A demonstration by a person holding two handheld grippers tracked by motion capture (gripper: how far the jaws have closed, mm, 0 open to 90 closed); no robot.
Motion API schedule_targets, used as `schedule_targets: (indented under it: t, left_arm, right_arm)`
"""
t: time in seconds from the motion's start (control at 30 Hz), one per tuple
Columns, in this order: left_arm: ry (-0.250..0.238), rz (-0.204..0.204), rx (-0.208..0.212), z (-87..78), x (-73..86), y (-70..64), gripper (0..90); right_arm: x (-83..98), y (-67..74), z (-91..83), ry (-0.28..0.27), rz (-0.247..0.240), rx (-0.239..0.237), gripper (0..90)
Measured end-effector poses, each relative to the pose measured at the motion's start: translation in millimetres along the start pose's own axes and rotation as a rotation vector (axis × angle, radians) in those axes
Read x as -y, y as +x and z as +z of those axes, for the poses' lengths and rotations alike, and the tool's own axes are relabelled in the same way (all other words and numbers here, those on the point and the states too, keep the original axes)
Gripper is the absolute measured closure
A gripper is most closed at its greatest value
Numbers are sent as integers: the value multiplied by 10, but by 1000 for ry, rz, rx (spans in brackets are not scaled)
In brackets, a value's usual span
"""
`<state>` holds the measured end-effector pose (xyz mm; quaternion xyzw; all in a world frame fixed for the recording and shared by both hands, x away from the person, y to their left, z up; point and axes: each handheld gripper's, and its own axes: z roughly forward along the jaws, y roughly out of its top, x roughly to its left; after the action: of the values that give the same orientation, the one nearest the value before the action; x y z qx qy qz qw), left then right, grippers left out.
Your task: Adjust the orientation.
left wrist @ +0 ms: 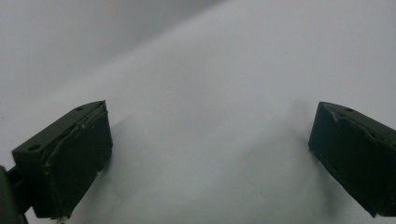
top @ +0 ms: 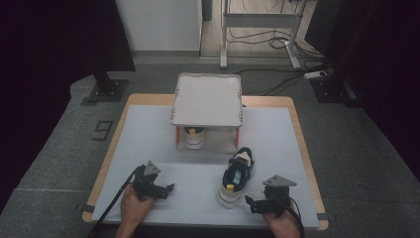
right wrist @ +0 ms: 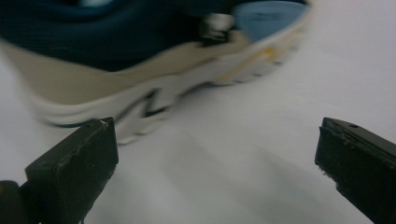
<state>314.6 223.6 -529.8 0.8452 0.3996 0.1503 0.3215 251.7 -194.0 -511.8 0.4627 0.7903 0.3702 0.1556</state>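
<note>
A navy, white and light-blue sneaker (top: 236, 176) lies on the white table mat, heel toward the person. Its side (right wrist: 140, 56) fills the top of the right gripper view. A second matching sneaker (top: 193, 137) stands on the lower level under the grey shelf (top: 207, 99) at the back of the mat. My right gripper (top: 250, 203) rests low at the front right, jaws wide apart, just right of the loose sneaker and clear of it. My left gripper (top: 169, 190) sits at the front left, open over bare mat (left wrist: 205, 140).
The white mat (top: 148, 134) covers a wooden table with its edge showing at the left and right. Black cables trail from both grippers off the front edge. Dark stands (top: 106, 87) and a desk frame (top: 260, 29) with floor cables stand beyond the table.
</note>
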Motion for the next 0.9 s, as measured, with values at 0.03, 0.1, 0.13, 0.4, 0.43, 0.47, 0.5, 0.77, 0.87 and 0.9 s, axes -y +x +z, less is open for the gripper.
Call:
schedule_targets:
  t: [0.03,0.1,0.13,0.4,0.43,0.47,0.5,0.77,0.87,0.9]
  left_arm:
    - [0,0,0,0,0,0,0]
    - [0,0,-1,0,0,-1,0]
    - [0,0,-1,-1,1,-1,0]
    - [-2,0,-3,-2,2,-4,0]
    - [-2,0,-3,-2,2,-4,0]
    - [-2,0,-3,-2,2,-4,0]
    - [-2,0,-3,-2,3,-4,0]
    - [-2,1,-3,-3,3,-5,0]
    - [-2,1,-5,-3,3,-6,0]
    - [-2,1,-3,-3,3,-5,0]
  right_arm:
    - [-13,51,-2,3,-9,-8,0]
    - [-62,194,3,2,-25,-26,0]
    - [-82,237,13,2,-24,-32,0]
    - [-279,441,148,-14,24,-4,0]
    - [-305,464,174,-21,34,-1,0]
    - [-325,482,196,-22,34,6,0]
    - [-340,500,220,-20,34,16,0]
    - [-341,429,191,-13,19,40,0]
    - [-322,380,149,-8,15,47,0]
    - [-296,329,100,-3,14,59,0]
